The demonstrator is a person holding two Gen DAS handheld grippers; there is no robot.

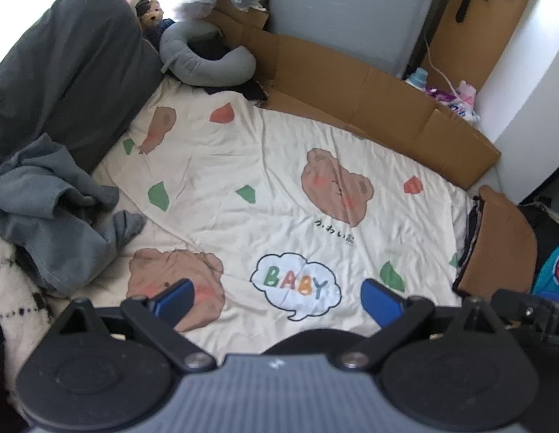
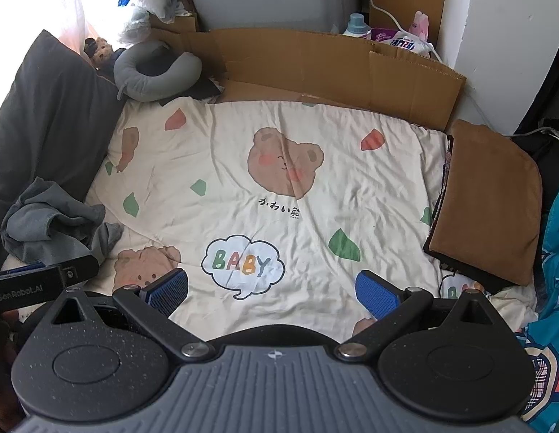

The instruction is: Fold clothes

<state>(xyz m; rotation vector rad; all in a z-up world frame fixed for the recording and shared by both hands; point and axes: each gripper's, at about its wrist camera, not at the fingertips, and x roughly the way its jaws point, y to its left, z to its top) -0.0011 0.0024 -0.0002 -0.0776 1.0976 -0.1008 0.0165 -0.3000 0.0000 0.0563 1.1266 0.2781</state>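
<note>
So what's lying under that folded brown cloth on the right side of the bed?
Under the brown cloth dark layers of folded fabric peek out along its edge, stacked on the bear-print sheet. How many pieces, or what they are, stays covered.

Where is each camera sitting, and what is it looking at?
Left wrist view: sits on the left gripper, looking forward and down over the bear blanket; its own open blue fingers show, plus the other gripper's edge at far right.
Right wrist view: sits on the right gripper, facing the same blanket; its open fingers show, with the left gripper at its left.
Both see the crumpled grey garment, brown folded cloth and cardboard.
</note>
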